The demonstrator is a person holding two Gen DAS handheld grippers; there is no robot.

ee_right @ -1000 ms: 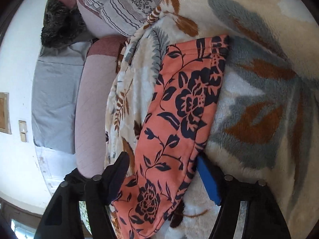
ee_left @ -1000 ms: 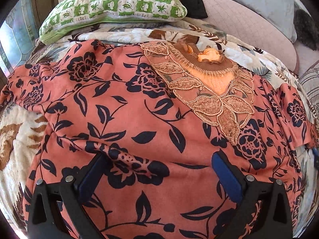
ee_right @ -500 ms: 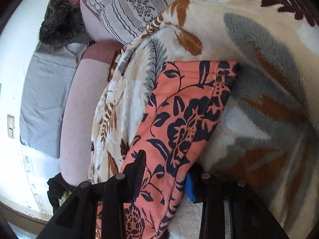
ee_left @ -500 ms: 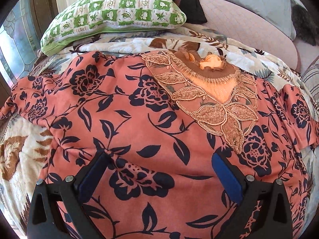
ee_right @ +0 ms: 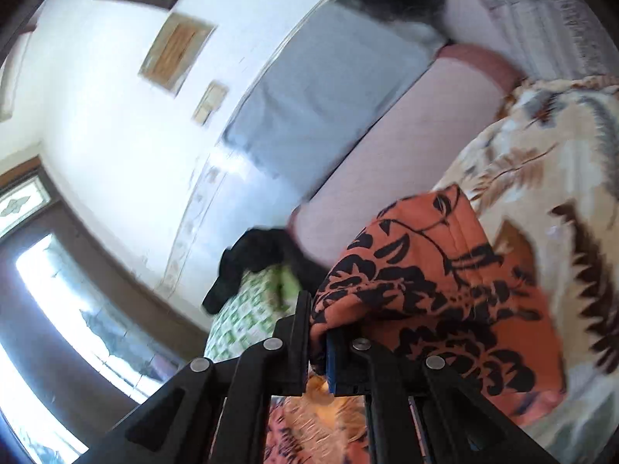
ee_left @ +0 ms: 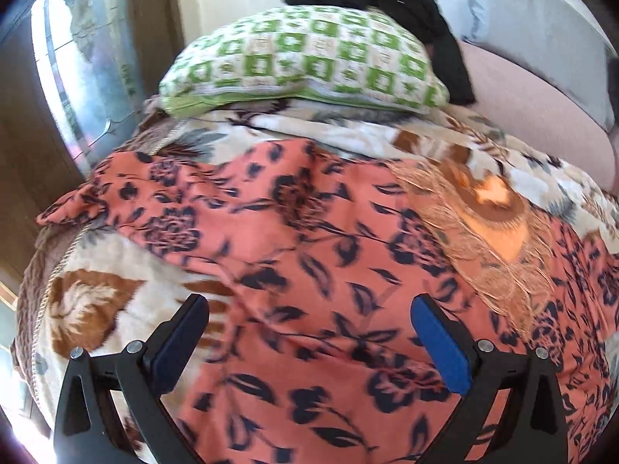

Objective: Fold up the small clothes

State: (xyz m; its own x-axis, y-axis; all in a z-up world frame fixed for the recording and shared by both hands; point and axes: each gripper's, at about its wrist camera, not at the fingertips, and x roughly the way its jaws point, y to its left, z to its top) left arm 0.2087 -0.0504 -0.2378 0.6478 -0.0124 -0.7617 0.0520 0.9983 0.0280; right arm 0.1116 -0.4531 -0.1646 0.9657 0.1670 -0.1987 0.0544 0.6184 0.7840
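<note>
now your right gripper [ee_right: 318, 342] is clamped tight on the sleeve of the salmon-orange garment with dark navy flowers [ee_left: 309, 309], the cloth pinched between its black fingers [ee_right: 298, 332] and raised off the cream fleece blanket printed with brown and grey leaves [ee_left: 96, 301]. your left gripper [ee_left: 309, 344] hangs over the garment's body with its jaws wide apart, nothing between them. the garment lies spread on that blanket, lace neckline [ee_left: 483, 239] toward the green-and-white checked pillow [ee_left: 305, 58]. a black cloth [ee_left: 425, 15] lies draped behind the pillow. no container is in view.
</note>
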